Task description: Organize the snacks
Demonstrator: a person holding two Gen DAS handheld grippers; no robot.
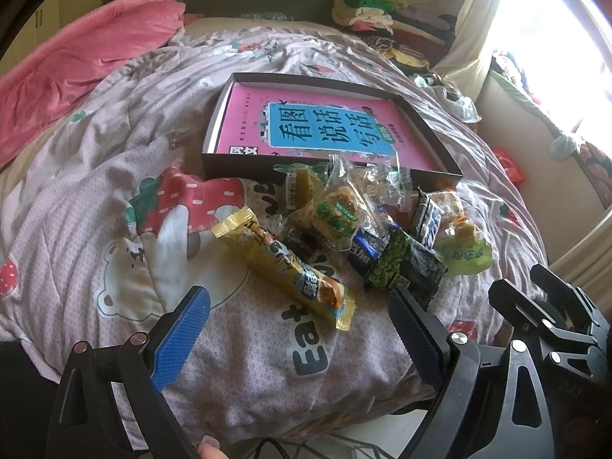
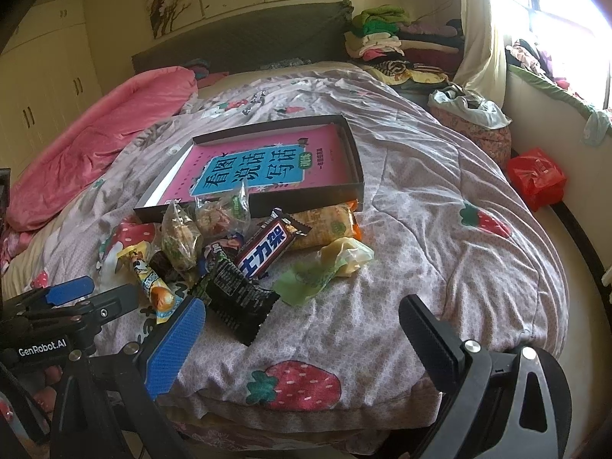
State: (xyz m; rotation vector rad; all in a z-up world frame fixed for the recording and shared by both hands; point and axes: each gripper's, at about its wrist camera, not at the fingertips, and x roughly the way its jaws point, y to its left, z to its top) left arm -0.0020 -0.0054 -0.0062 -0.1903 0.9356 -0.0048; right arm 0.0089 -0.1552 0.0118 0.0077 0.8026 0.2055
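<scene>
Two grippers hover at bed edge, nothing picked yet. Left gripper (image 1: 294,329) jaws wide apart, empty, aimed at long yellow bar (image 1: 285,262) on quilt (image 2: 440,199). Right gripper (image 2: 302,340) also spread wide, empty, near black packet (image 2: 237,302). Snack pile (image 1: 367,225) heaped just before shallow dark box (image 1: 432,134), pink book (image 1: 321,126) lying inside. Judged step: first approach. Next move likely needs lowering over one wrapper, closing gently, lifting into box.

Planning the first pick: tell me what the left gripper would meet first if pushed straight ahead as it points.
Probably the long yellow snack bar. The left gripper is open and holds nothing, and that bar's near end lies just ahead between the fingers on the quilt. Depth is uncertain in the fisheye view.
</scene>
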